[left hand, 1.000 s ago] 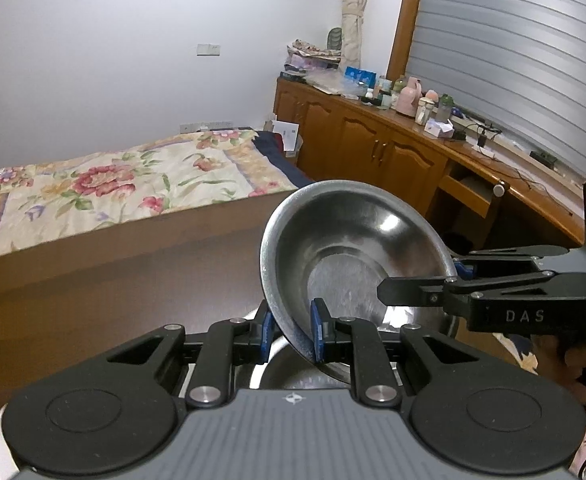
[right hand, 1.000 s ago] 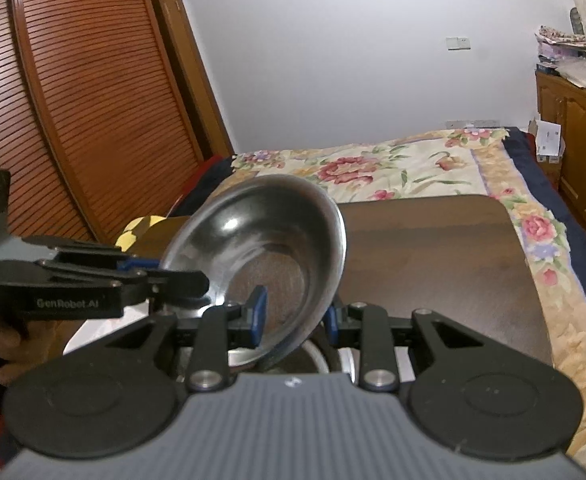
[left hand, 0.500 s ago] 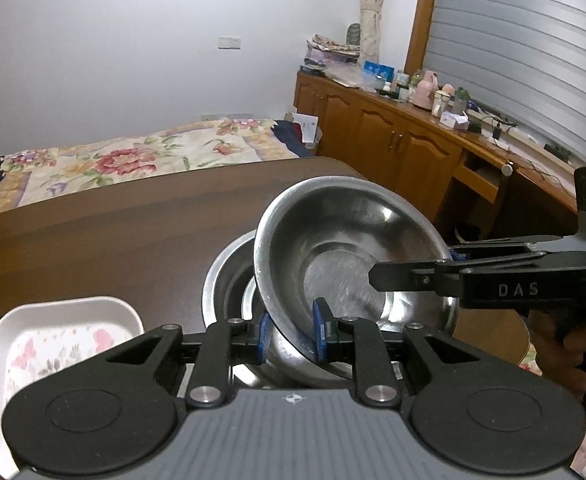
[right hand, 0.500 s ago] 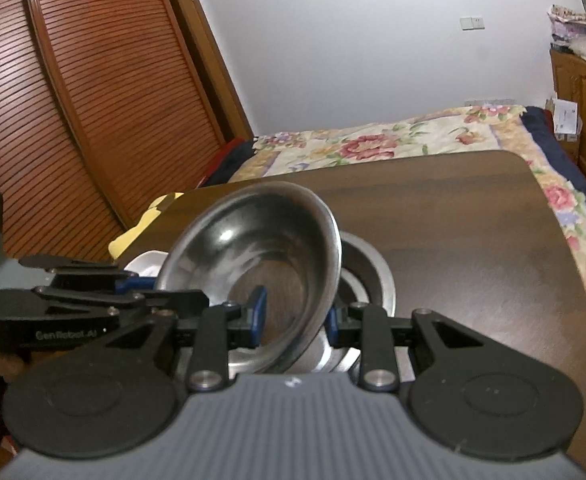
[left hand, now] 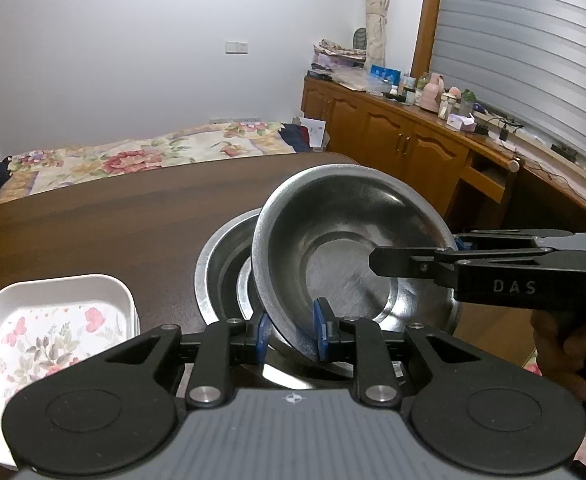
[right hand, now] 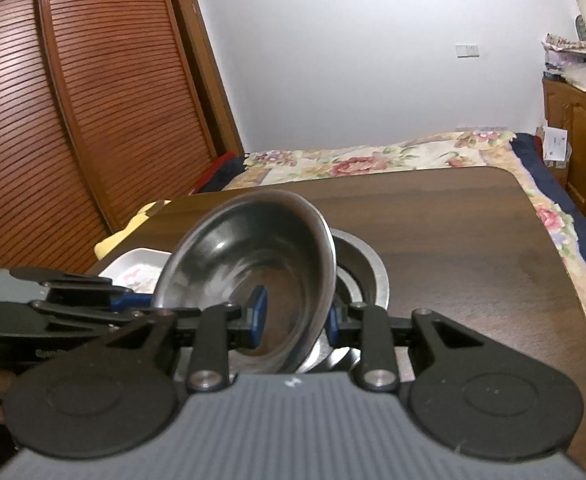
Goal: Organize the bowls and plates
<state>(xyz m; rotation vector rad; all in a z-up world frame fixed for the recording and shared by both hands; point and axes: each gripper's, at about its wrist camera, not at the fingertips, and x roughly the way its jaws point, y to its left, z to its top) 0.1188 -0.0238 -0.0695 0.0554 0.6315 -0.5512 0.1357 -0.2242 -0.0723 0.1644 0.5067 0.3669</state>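
A steel bowl (left hand: 345,248) is held tilted just above a larger steel bowl (left hand: 221,256) on the dark wooden table (left hand: 113,224). My left gripper (left hand: 291,338) is shut on the held bowl's near rim. My right gripper (right hand: 295,316) is shut on the opposite rim; it shows from the side in the left wrist view (left hand: 377,258). The held bowl (right hand: 253,264) and the larger bowl (right hand: 365,268) also show in the right wrist view. A white square plate with flower print (left hand: 53,320) lies left of the bowls.
The table's far half (right hand: 453,216) is bare wood. A bed with a floral cover (left hand: 133,156) stands behind the table. Wooden cabinets (left hand: 405,148) with clutter run along the right. A slatted wooden wardrobe (right hand: 73,100) stands on the left.
Both grippers have lowered the held bowl toward the larger bowl. The white plate and the larger bowl have come into view as the cameras tipped down.
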